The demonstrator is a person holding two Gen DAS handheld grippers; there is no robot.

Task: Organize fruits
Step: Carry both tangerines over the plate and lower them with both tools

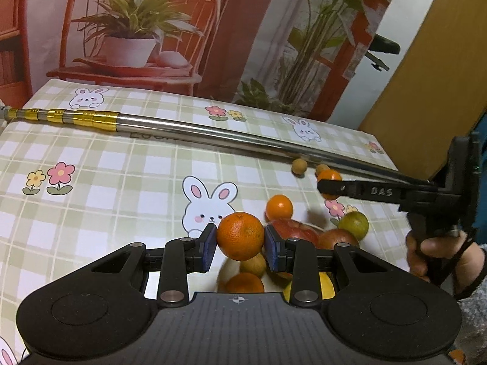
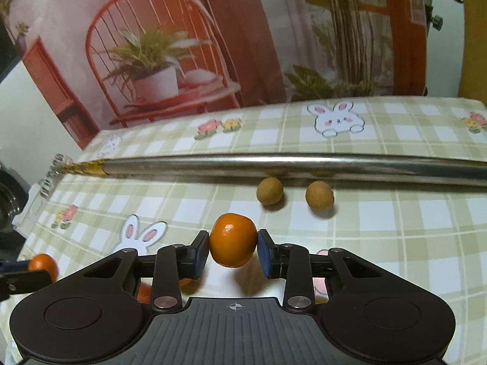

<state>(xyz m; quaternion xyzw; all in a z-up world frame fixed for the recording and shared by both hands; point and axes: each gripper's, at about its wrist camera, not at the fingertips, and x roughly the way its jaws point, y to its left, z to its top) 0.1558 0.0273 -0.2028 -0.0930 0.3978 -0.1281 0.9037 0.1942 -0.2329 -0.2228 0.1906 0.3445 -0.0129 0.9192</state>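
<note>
Claws (image 1: pixel 240 245) (image 2: pixel 233 248) each pinch a round, dimpled orange (image 1: pixel 239 235) (image 2: pixel 233 239)

Left gripper (image 1: pixel 240 245) and right gripper (image 2: pixel 233 248) each clamp fruit.

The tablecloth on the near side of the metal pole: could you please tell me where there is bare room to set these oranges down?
Free: the tablecloth left of the fruit pile, between the metal pole and the left gripper. Also free in the right wrist view: right of the two small brown fruits. Crowded: the apples, green fruit and loose orange.
</note>
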